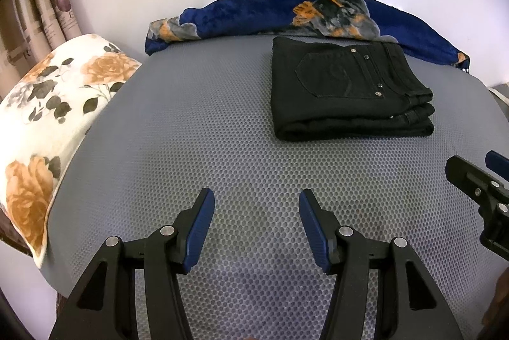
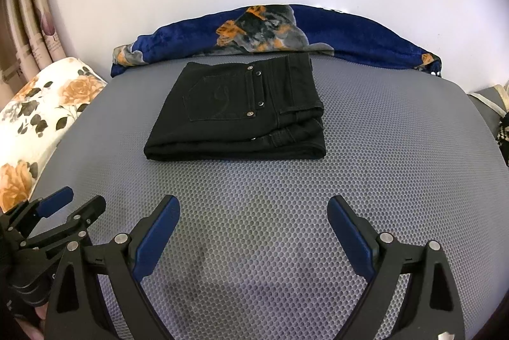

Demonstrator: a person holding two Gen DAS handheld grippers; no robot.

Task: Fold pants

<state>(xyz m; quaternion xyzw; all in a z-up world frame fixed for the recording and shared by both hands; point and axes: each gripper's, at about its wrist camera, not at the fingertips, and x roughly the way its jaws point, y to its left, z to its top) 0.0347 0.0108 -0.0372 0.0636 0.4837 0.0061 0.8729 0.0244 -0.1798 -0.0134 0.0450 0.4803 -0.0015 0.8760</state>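
Observation:
Black pants point(image 1: 346, 88) point(image 2: 238, 114) lie folded into a compact stack on the grey honeycomb mat point(image 1: 203, 142) point(image 2: 381, 149), back pocket with metal rivets facing up. My left gripper point(image 1: 257, 197) hovers open over bare mat, well short of the pants, nothing between its blue pads. My right gripper point(image 2: 253, 203) is also open over the mat, in front of the pants and apart from them. In the right wrist view the left gripper point(image 2: 71, 201) shows at the lower left; in the left wrist view the right gripper point(image 1: 474, 165) shows at the right edge.
A rolled blue blanket point(image 1: 286, 15) point(image 2: 286, 31) with orange and grey patches lies along the mat's far edge, just behind the pants. A floral white pillow point(image 1: 54, 117) point(image 2: 41, 117) borders the left side. Curtains point(image 1: 35, 9) hang at the far left against a white wall.

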